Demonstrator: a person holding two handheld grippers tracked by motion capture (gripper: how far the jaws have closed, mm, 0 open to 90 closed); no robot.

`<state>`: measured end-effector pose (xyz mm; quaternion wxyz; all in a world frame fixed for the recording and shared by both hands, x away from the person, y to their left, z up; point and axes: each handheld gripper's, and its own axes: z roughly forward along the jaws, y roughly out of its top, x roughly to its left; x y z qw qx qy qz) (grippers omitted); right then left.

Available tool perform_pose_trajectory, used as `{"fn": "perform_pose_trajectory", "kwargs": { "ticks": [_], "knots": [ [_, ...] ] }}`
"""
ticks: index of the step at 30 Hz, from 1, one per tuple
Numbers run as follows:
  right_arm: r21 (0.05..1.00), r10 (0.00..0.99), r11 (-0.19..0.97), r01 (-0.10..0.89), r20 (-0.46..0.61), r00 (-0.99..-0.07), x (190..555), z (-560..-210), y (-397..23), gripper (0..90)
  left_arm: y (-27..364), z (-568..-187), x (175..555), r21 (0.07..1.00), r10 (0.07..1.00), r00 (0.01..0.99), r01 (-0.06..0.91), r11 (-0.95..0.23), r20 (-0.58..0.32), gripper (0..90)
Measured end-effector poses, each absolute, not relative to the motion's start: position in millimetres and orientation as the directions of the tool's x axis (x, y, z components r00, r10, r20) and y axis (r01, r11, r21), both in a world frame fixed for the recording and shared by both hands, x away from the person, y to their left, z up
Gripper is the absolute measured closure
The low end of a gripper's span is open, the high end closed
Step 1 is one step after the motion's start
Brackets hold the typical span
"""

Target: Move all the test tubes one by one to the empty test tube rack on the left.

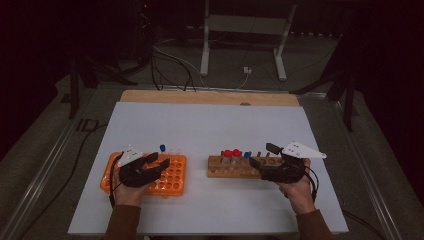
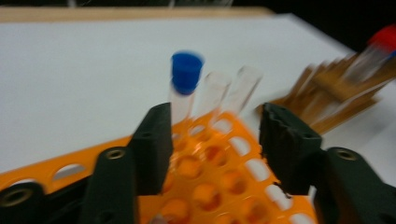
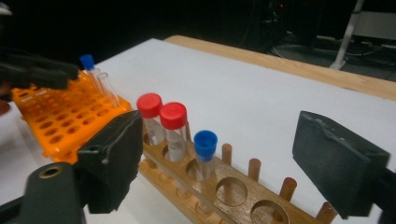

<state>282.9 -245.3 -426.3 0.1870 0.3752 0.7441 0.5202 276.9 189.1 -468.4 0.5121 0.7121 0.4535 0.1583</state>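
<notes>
With jaws apart and empty, the left gripper (image 2: 212,149) is hovering over the orange rack (image 2: 219,186) behind the blue-capped tube (image 2: 184,81), needing a straight, centred approach, while the right gripper (image 3: 233,163) is waiting open by the wooden rack (image 3: 233,196).

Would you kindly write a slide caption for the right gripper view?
Open right gripper facing a wooden rack holding two red-capped tubes and a blue-capped tube.
</notes>
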Motion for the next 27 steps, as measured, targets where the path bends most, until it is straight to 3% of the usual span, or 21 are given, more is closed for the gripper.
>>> {"fn": "perform_pose_trajectory", "kwargs": {
  "ticks": [6,14,19,27],
  "knots": [
    [0.897,0.738,0.239,0.373,0.082,-0.669,291.2,-439.8,-236.7,41.1,183.5,-462.3,271.3,0.895,0.803,0.554,0.442,-0.059,-0.22,20.9],
    [0.876,0.722,0.29,0.386,0.064,-0.689,300.7,-452.9,-222.2,62.5,176.8,-459.4,268.5,0.903,0.818,0.541,0.424,-0.063,-0.197,1.1],
    [0.859,0.72,0.332,0.389,0.036,-0.693,303.2,-460.3,-215.5,74.6,176.0,-458.7,267.7,0.908,0.82,0.539,0.414,-0.058,-0.194,0.6],
    [0.862,0.721,0.339,0.377,0.019,-0.692,301.7,-462.7,-212.3,76.2,177.1,-458.8,267.8,0.913,0.826,0.534,0.403,-0.06,-0.182,0.7]
  ]
}}
